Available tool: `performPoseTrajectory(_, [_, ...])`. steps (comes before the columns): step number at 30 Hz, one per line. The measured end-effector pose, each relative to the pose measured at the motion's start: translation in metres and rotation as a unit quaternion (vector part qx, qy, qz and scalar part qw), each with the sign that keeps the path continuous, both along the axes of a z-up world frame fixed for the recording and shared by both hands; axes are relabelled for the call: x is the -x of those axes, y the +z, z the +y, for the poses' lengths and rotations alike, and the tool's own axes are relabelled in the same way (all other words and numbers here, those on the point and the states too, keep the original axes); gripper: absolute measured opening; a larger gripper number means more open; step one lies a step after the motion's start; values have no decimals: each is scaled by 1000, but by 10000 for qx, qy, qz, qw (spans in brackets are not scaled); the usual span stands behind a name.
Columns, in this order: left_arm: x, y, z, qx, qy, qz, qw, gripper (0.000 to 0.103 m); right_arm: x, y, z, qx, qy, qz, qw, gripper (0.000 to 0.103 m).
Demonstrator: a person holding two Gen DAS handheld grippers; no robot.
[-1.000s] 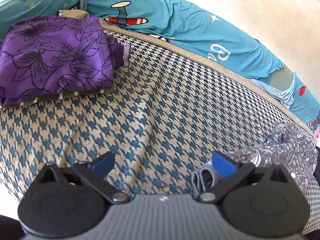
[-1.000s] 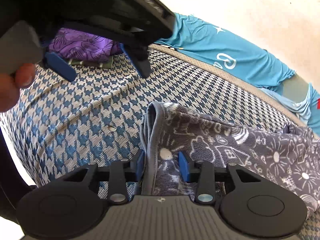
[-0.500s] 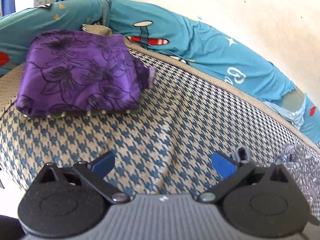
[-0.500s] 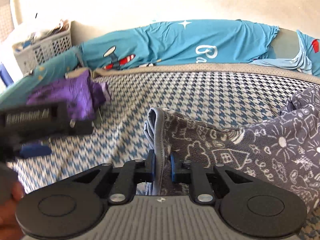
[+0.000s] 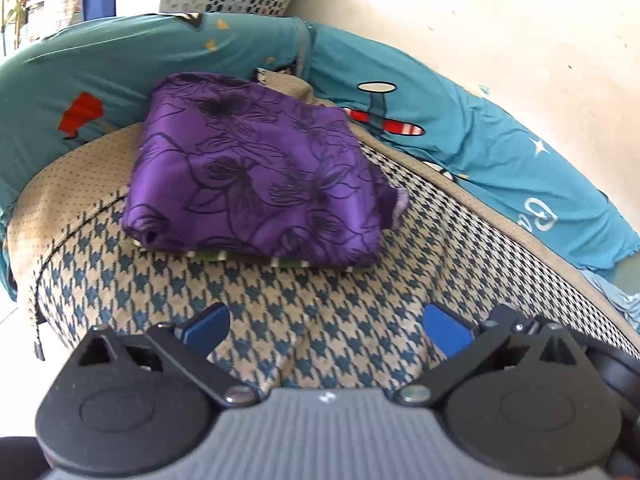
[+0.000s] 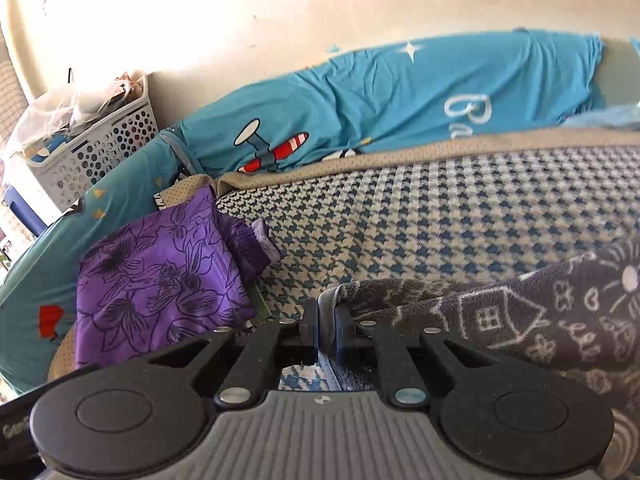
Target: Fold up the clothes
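A folded purple flowered garment [image 5: 256,184] lies at the far left of the houndstooth bed cover [image 5: 400,248], on top of a striped green piece [image 5: 288,261]. My left gripper [image 5: 326,330] hovers in front of it, open, with nothing between its blue pads. In the right wrist view the same purple garment [image 6: 160,284] sits at the left. My right gripper [image 6: 326,334] is shut on the grey hem of a dark grey garment with white doodles [image 6: 520,320], which trails off to the right over the houndstooth bed cover [image 6: 440,216].
Teal cartoon-print pillows [image 5: 460,136] line the back of the bed against a cream wall [image 5: 480,12]. A white perforated laundry basket [image 6: 96,152] with things in it stands past the bed's left corner, beside a blue bin [image 6: 20,204].
My left gripper swung left, away from the grey garment, and now faces the purple pile. My right gripper closed on the grey garment's hem and moved left with it toward the purple pile.
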State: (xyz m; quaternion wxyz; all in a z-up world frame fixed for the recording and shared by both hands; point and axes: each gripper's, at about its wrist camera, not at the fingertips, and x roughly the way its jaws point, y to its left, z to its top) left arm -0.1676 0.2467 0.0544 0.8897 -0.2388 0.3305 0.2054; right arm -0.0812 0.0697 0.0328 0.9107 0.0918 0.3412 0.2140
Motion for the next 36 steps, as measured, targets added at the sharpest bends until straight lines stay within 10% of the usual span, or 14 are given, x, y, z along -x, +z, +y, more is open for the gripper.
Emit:
performPoseTrajectory(8, [-6,-6,-8,34,-252,76,9996,103,19,-11,-24,375,-11,29,9993,34])
performPoseTrajectory(16, [-11,-7,-34,-22,-813,-31,9967,103,62,20,-86,693,288,-916,9930,36])
performPoseTrajectory(36, [-33,-30,-146,-911,-2323,177,9682,103,77,-36,-154,1251,-146,-180,9919,37])
